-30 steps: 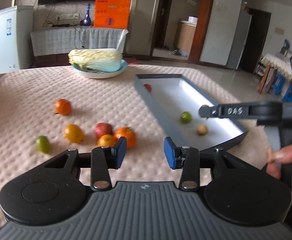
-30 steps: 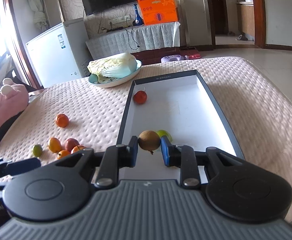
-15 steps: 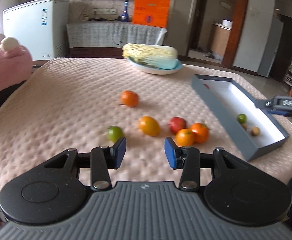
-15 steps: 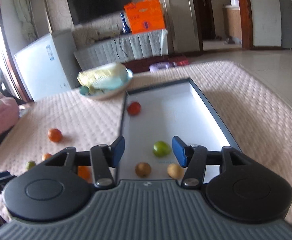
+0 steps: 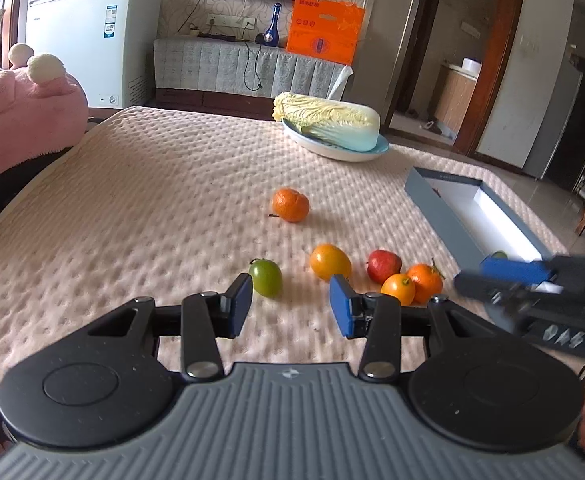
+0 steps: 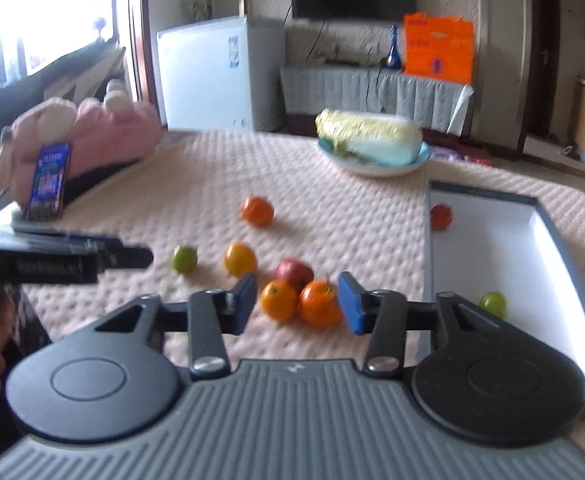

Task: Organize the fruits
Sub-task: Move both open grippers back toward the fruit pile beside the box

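Right tool (image 6: 297, 300) empty, jaws just closing in (gap remains), near the gray tray (image 6: 426, 264); left tool (image 5: 290, 304) open, farther off, by green fruit (image 5: 266, 277).

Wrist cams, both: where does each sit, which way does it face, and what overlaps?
Left wrist: on the left gripper, looking forward and down over the table; jaws open, green fruit just beyond them; right gripper blurred at right.
Right wrist: on the right gripper, facing the orange cluster beside the tray; jaws open, just been closing, nothing gripped; left gripper at left.
Shared: loose fruits, tray, cabbage.
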Demonstrator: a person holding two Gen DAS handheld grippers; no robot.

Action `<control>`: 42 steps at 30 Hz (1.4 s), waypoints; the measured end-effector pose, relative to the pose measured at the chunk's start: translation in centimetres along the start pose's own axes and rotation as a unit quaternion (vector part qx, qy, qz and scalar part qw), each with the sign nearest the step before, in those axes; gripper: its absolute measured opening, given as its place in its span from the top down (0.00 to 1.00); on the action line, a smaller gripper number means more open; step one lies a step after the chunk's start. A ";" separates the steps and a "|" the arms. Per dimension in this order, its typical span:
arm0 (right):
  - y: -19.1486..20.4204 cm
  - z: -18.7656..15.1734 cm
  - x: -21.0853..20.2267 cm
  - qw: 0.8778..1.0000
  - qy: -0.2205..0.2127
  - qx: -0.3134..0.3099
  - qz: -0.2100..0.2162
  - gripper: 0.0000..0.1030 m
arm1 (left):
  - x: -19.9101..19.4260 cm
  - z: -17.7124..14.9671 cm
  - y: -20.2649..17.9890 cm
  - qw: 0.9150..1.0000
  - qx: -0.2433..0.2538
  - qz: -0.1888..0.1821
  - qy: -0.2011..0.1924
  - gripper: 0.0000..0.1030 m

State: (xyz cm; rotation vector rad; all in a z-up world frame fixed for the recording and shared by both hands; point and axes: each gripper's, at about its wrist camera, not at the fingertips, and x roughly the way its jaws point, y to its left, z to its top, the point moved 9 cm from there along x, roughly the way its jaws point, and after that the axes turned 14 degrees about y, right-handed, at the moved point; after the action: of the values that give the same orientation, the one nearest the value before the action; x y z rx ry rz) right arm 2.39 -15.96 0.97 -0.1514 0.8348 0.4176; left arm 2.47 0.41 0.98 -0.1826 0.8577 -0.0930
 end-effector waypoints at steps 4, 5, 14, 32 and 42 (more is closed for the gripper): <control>1.2 -0.3 1.0 1.000 0.016 -0.015 0.010 0.61 | -0.1 0.3 -0.2 1.000 -0.005 -0.012 -0.003 0.53; 1.4 -0.3 1.3 1.000 0.019 -0.020 0.009 0.61 | -0.1 0.3 -0.3 1.000 -0.005 -0.014 -0.002 0.52; 2.6 0.3 4.5 0.999 0.039 -0.032 -0.003 0.65 | -0.1 0.5 0.6 1.000 -0.006 -0.014 -0.006 0.47; 3.5 -0.5 4.6 0.994 0.063 -0.082 -0.029 0.70 | 3.3 0.1 2.4 0.999 -0.006 0.026 0.027 0.47; 1.1 -2.8 2.9 0.994 0.099 -0.035 0.019 0.69 | 6.2 1.1 1.7 0.998 -0.015 0.031 0.043 0.47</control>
State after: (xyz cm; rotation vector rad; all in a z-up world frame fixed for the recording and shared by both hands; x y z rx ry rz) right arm 1.75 -14.92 -3.04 -0.2455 1.0196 0.4731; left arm 7.41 1.26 -3.27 -0.1816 0.9499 -0.0291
